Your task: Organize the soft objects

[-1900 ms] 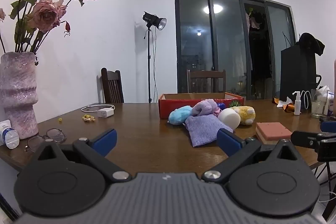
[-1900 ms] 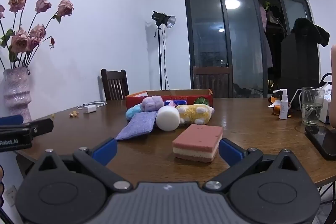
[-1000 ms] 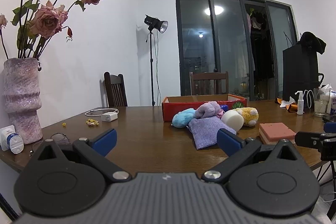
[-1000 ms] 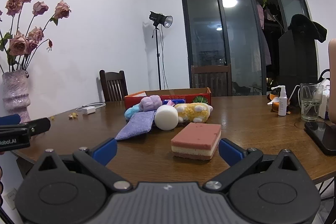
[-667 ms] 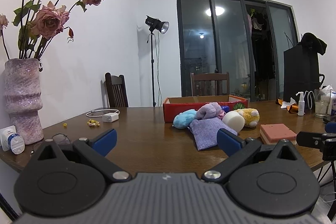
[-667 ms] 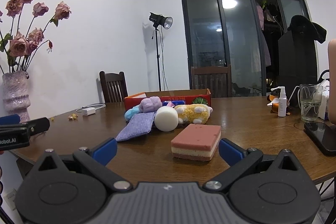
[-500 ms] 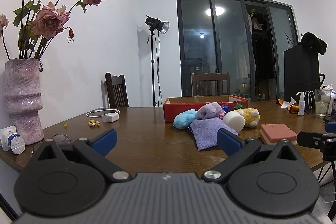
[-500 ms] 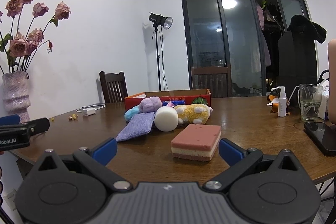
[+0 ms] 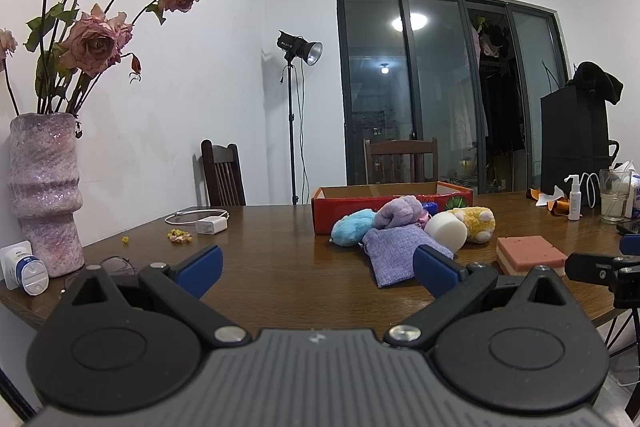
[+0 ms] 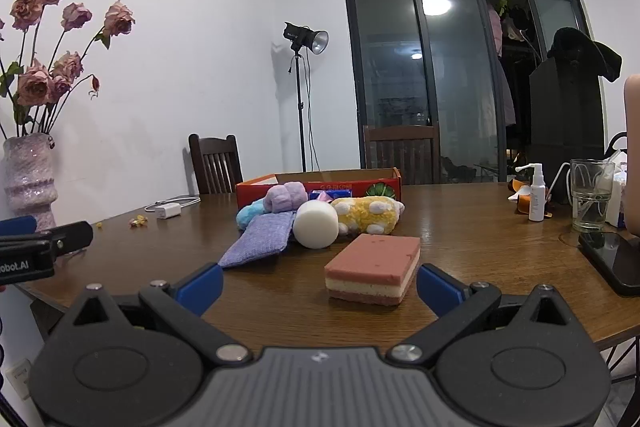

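Observation:
A red cardboard box (image 9: 384, 205) (image 10: 320, 187) stands mid-table. In front of it lie a blue plush (image 9: 352, 227), a lilac plush (image 9: 400, 213) (image 10: 286, 199), a purple cloth pouch (image 9: 394, 255) (image 10: 262, 237), a white foam cylinder (image 9: 446, 235) (image 10: 316, 225) and a yellow spotted plush (image 9: 476, 223) (image 10: 368, 213). A pink layered sponge (image 10: 374, 269) (image 9: 528, 259) sits nearest, just ahead of my right gripper (image 10: 320, 283). Both grippers are open and empty. My left gripper (image 9: 316, 265) hovers over the near table edge, short of the pouch.
A pink vase of dried roses (image 9: 44, 195) and glasses (image 9: 116, 265) sit at the left edge. A charger with cable (image 9: 210, 223) lies behind. At right stand a spray bottle (image 10: 536, 193), a glass (image 10: 592, 199) and a phone (image 10: 612, 259). Chairs line the far side.
Both views have dropped slightly lower toward table level and steadied; nothing on the table has moved and both grippers stay open.

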Demonstrator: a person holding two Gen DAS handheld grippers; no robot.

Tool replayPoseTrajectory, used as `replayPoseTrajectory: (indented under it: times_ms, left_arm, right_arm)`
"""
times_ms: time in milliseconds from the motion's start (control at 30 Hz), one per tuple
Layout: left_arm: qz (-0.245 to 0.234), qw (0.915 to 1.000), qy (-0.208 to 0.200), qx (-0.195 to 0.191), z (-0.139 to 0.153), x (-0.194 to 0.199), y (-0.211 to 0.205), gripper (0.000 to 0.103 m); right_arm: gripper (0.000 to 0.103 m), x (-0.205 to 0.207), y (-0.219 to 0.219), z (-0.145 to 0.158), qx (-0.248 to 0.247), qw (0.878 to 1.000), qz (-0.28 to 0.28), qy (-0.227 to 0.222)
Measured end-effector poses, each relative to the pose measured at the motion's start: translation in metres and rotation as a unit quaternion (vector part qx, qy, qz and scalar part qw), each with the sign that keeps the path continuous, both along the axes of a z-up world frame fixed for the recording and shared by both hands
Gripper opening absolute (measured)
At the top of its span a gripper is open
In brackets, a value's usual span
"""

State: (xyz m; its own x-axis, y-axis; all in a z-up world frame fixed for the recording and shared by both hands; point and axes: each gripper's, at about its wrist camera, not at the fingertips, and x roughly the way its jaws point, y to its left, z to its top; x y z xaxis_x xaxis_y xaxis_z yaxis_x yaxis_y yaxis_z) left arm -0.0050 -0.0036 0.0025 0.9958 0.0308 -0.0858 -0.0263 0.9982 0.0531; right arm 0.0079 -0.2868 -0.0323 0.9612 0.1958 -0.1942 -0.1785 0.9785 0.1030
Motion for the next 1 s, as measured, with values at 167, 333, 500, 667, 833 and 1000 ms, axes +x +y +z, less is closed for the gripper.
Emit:
replayPoseTrajectory:
  times_ms: [167,333,500,667,833,1000]
  left_arm:
    - [0.001,1.0000,0.000,0.000,0.0010,0.0006,0.0014,0.103]
    - [0.001,1.0000,0.000,0.000,0.0009,0.0006,0.0014,0.103]
    - [0.001,1.0000,0.000,0.001,0.0013,0.0005,0.0020,0.103]
    - [0.001,1.0000,0.000,0.001,0.0011,0.0007,0.0019,0.103]
    - [0.001,1.0000,0.000,0.001,0.0010,0.0006,0.0017,0.103]
    - [0.000,1.0000,0.001,-0.001,0.0010,0.0007,0.0023,0.103]
  right_arm:
    - [0.103,-0.0001,-0.0002,0.0000,0.001,1.000,-0.001,-0.001]
    - [0.103,-0.0005,-0.0014,-0.0004,0.004,1.000,-0.003,-0.002]
    - [0.103,-0.0013,0.0000,0.0006,0.002,1.000,-0.002,-0.004]
    - [0.103,-0.0014,0.0005,0.0005,0.001,1.000,-0.002,-0.004]
    - [0.103,-0.0014,0.0007,0.0004,0.001,1.000,-0.002,-0.004]
    - [0.103,-0.0012,0.0004,0.0004,0.001,1.000,-0.002,-0.003]
